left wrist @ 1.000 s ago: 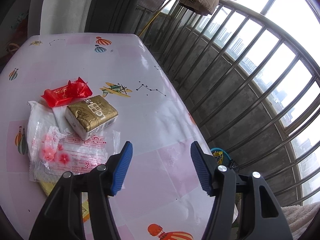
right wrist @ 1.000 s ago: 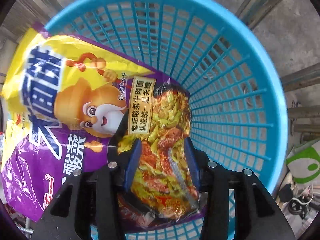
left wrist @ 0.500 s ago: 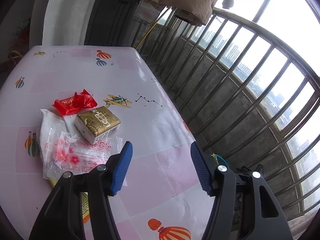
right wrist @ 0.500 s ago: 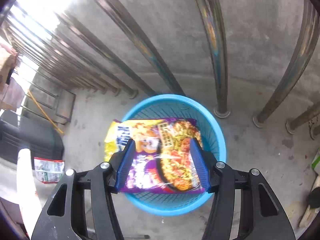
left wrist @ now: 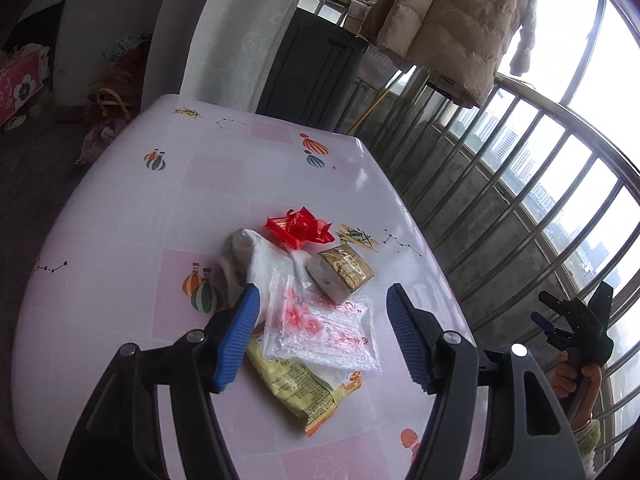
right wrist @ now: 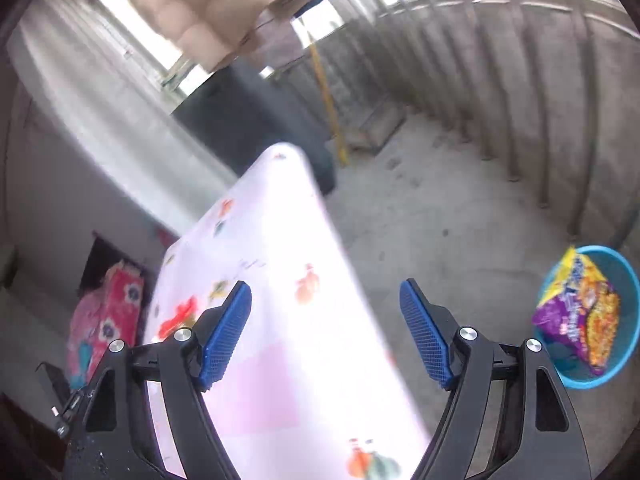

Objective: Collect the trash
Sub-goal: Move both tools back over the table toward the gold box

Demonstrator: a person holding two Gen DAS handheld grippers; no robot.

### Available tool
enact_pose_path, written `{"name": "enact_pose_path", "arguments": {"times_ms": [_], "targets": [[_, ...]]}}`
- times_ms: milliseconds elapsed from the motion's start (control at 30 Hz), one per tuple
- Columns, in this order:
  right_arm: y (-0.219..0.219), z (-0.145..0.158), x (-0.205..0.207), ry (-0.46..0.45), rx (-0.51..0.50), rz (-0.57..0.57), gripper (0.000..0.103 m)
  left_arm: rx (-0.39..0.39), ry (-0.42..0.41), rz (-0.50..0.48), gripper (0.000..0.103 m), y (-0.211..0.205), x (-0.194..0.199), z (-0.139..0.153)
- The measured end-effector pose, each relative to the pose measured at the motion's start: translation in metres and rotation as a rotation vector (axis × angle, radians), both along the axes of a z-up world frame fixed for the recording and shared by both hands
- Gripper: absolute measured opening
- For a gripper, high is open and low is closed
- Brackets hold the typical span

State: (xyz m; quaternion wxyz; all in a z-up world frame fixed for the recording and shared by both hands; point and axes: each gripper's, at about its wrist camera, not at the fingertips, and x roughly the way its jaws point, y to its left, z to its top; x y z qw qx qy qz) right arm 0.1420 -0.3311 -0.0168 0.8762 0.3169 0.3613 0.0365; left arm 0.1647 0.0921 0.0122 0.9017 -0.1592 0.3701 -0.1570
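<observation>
**Wrappers on bench: handling and surroundings**

Location: loose heap near the middle of the pink bench [left wrist: 120, 216], toward its railing side.

Red wrapper [left wrist: 298, 227]: crinkled film, probably very light and springy; best pinched at a raised fold.
Gold packet [left wrist: 342, 273]: blocky, looks firmer and heavier than the rest; sides suit a squeeze across the narrow width.
Clear bag [left wrist: 324, 326]: flat, slick, limp; likely to slip, so edge or corner hold.
Yellow packet [left wrist: 298, 390]: partly under the clear bag, free end toward the camera.
White cloth or tissue [left wrist: 260, 258]: soft; material uncertain.

Left tongs [left wrist: 322, 334]: opening, nothing between them, poised above the clear bag.
Right tongs [right wrist: 325, 334]: opening, empty, off the bench's edge; view blurred.

Blue basket [right wrist: 628, 280]: on the floor by the railing [left wrist: 520, 216], purple noodle bag [right wrist: 576, 312] inside.
Obstructions: none over the heap; overlapping pieces may drag together.
</observation>
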Motion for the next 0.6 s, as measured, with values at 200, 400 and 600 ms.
{"name": "enact_pose_path", "arguments": {"times_ms": [200,400,600], "targets": [[0.118,-0.002,0.069,0.046,0.002,0.236,0.073,-0.03,0.015,0.083,0.064,0.035,0.038,-0.017],[0.189,-0.01,0.112,0.101,-0.005,0.301,0.063,-0.063,0.008,0.049,0.063,0.038,0.096,-0.023],[0.221,-0.031,0.14,0.185,0.019,0.326,0.046,-0.095,0.143,-0.068,0.036,0.009,0.158,-0.06]]}}
